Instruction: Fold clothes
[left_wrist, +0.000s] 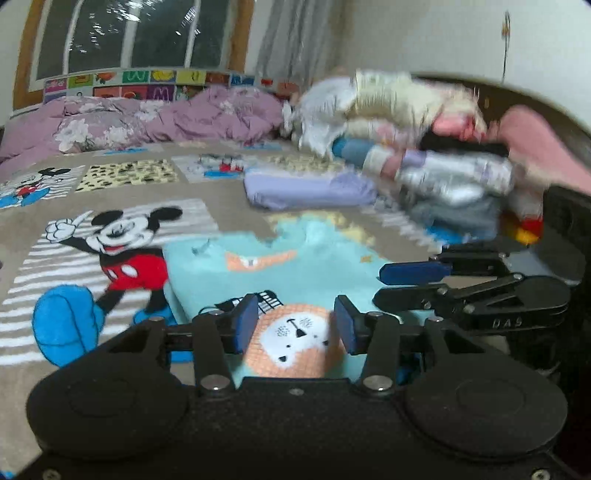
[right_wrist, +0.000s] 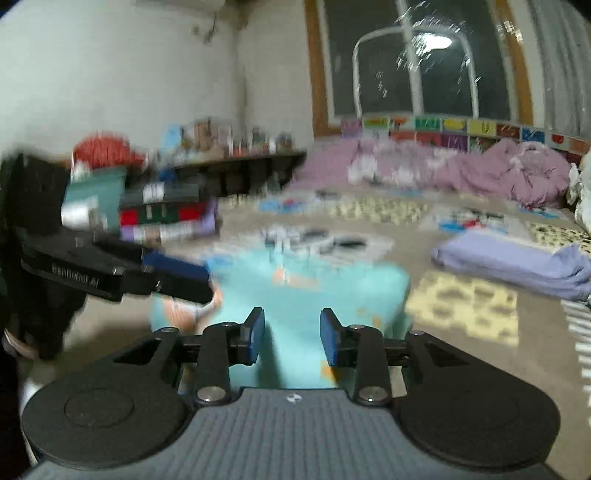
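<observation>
You are holding your left tool (left_wrist: 295, 325) and right tool (right_wrist: 291, 338), both parted and gripping nothing, above the turquoise lion-print fleece garment (left_wrist: 295, 273) lying on the cartoon-mouse bed blanket (left_wrist: 74, 258).

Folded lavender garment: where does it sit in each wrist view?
Left wrist: folded lavender garment lies upper centre-right on the bed, beyond the turquoise garment.
Right wrist: it lies at the right edge, mid-height.
Shared landmark: purple floral duvet under the window.

Lavender folded garment (left_wrist: 308, 190) and clothes pile (left_wrist: 424, 147) beyond.
</observation>
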